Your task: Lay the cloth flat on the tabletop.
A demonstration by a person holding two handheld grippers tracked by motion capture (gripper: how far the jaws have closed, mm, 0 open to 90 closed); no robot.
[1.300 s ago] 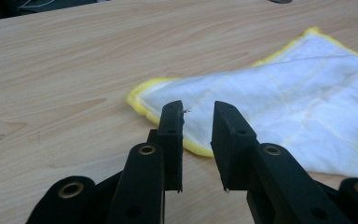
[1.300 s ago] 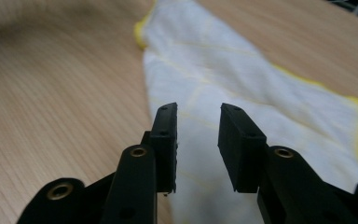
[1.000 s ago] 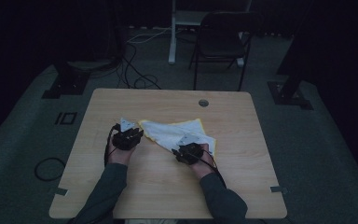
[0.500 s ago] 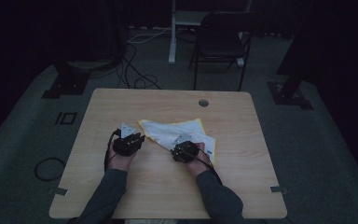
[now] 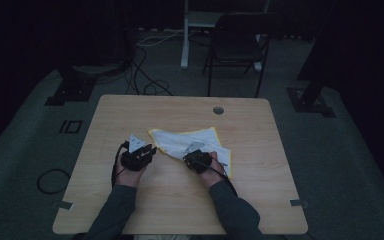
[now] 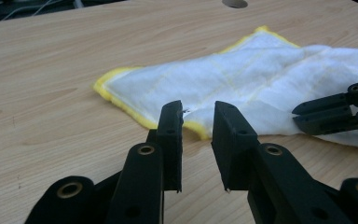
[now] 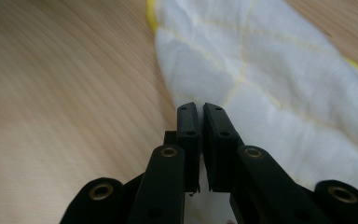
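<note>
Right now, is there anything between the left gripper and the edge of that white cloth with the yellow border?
Nothing visible is in the way. The left gripper has its jaws apart just short of the cloth's yellow hem, with bare table beneath. The right gripper is off to the side, its jaws just closed on the cloth.

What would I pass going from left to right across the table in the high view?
Left gripper, with its jaws open → white cloth with a yellow edge, flat on the wooden table → right gripper, whose jaws have just closed on the cloth's near edge.
</note>
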